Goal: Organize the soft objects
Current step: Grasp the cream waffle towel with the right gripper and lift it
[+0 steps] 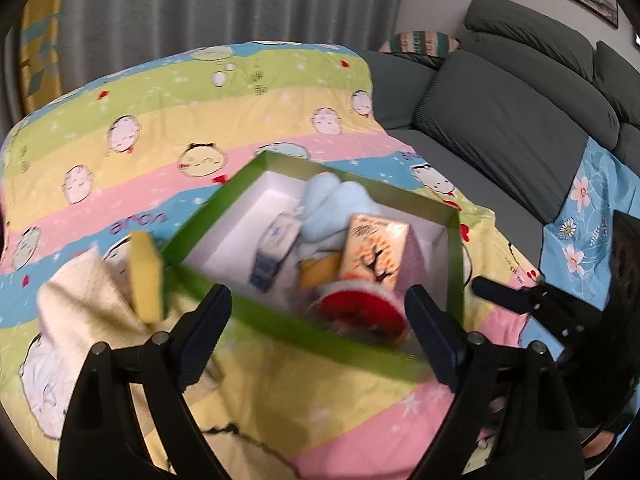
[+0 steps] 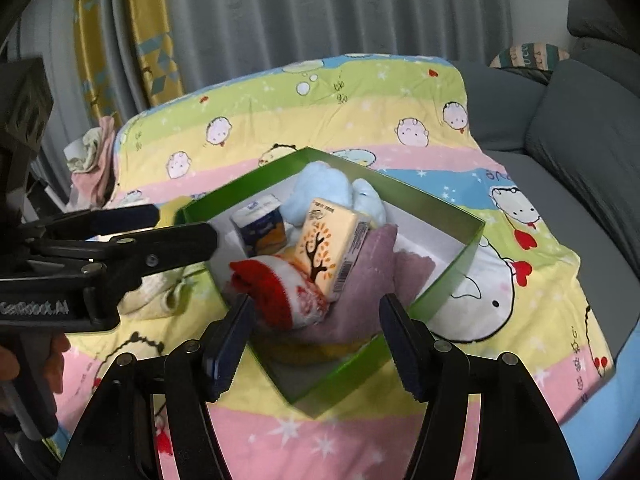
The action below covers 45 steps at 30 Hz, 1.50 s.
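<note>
Cartoon-striped quilt [image 2: 360, 104] over grey sofa [image 1: 500, 120], curtains [image 2: 320, 12] behind.

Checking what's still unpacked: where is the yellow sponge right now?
In the left wrist view the yellow sponge stands on edge outside the green box, against its left wall, beside the cream towel on the cartoon-print blanket.

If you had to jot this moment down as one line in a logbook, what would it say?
left claw open, empty | right claw open, empty | green box holds tissue pack, blue plush | yellow sponge, cream towel outside
</note>
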### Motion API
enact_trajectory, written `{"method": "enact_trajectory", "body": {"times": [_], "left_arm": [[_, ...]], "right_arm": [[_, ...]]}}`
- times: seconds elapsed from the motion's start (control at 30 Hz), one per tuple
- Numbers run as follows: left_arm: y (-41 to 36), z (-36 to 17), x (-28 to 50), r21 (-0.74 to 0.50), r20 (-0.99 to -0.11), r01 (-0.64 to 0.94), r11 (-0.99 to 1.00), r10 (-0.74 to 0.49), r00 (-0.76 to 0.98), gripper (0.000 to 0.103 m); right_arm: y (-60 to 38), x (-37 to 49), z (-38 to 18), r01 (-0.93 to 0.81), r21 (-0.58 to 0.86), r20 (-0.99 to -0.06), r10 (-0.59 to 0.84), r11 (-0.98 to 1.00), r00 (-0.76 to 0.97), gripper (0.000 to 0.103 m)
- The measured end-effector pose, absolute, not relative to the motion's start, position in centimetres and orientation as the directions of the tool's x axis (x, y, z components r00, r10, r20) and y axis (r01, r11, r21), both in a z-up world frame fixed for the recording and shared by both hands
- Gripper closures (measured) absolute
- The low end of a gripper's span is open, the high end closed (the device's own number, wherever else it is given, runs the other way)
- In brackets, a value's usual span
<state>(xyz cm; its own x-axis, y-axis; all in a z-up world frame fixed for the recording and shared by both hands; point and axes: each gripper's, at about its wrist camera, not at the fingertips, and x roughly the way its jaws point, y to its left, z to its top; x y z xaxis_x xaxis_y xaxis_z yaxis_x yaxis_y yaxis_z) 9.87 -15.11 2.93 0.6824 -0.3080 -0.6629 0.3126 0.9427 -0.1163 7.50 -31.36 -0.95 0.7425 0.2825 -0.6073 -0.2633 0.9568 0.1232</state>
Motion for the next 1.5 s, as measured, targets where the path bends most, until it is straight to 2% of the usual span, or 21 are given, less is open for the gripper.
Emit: {"method": "enact_trajectory", "body": {"times": [0.3, 0.67, 0.83, 0.93, 1.4, 1.5], "left_arm": [[-9.7, 2.5, 6.2, -0.174, -0.656, 0.206, 0.963, -0.269, 0.705, 0.015], [-1.2, 0.7, 3.0, -0.2, -0.669, 0.043, 0.979, -0.169, 0.724, 0.015], [3.9, -0.9, 2.3, -0.28, -0.688, -0.04, 0.959, -0.171, 0.705, 0.015], [5.5, -1.0, 2.1, -0.272, -0.697, -0.078, 0.959, -0.14, 0.703, 0.015], [3.4, -2.8, 6.2, -0.291, -0.692, 0.105, 0.951, -0.285, 0.663, 0.018], [3.6, -3.5, 7.5, -0.342, -0.695, 0.108, 0.934, -0.328, 0.64, 0.031]], "right_arm": [[-29.6, 4.6, 0.0, -0.329, 0.141, -0.575, 0.348, 0.934, 0.741, 0.037], [-24.0, 3.6, -2.8, -0.452, 0.162, -0.636, 0.443, 0.877, 0.632, 0.037], [-22.1, 4.6, -4.5, -0.484, 0.232, -0.657, 0.503, 0.844, 0.562, 0.037], [-20.8, 5.4, -5.2, -0.502, 0.257, -0.66, 0.53, 0.826, 0.533, 0.037], [-15.6, 10.7, -7.2, -0.563, 0.204, -0.707, 0.518, 0.801, 0.481, 0.037], [-15.0, 11.6, -7.6, -0.583, 0.19, -0.718, 0.517, 0.79, 0.467, 0.037]]}}
